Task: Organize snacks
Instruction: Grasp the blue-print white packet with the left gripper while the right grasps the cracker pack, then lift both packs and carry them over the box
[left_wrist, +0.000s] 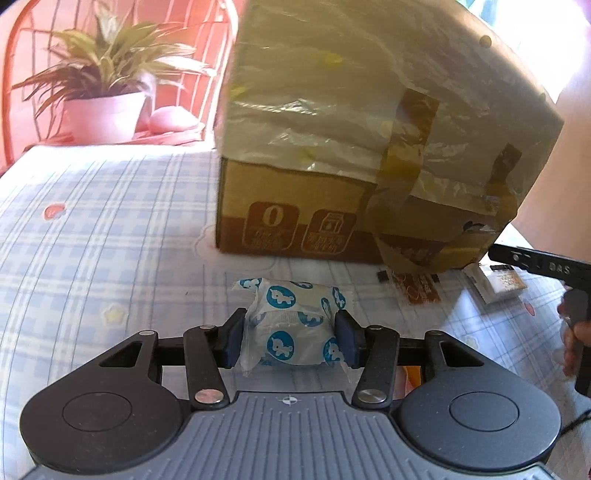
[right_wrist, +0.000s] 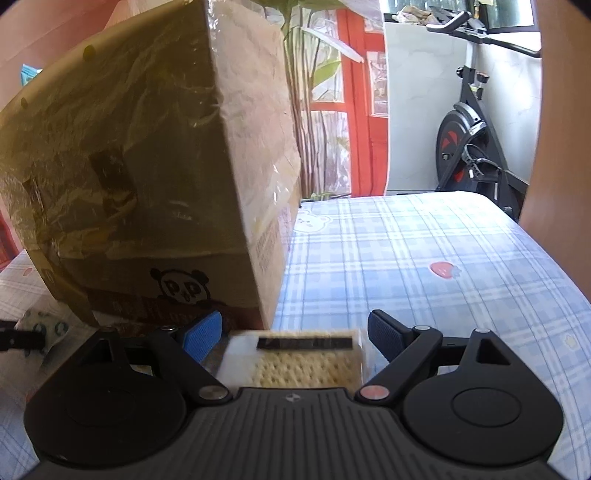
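On a blue plaid tablecloth (left_wrist: 110, 221), lower centre of the left wrist view, the left gripper (left_wrist: 291, 338) clamps a white snack packet (left_wrist: 295, 325) printed with blue unicorns. Behind it, a taped cardboard box (left_wrist: 332, 129) runs off the top edge, its contents unseen. From the right wrist view, the right gripper (right_wrist: 293, 334) stands with jaws apart around a blurred cracker pack (right_wrist: 303, 356), pads clear of it, its near end hidden by the gripper body.
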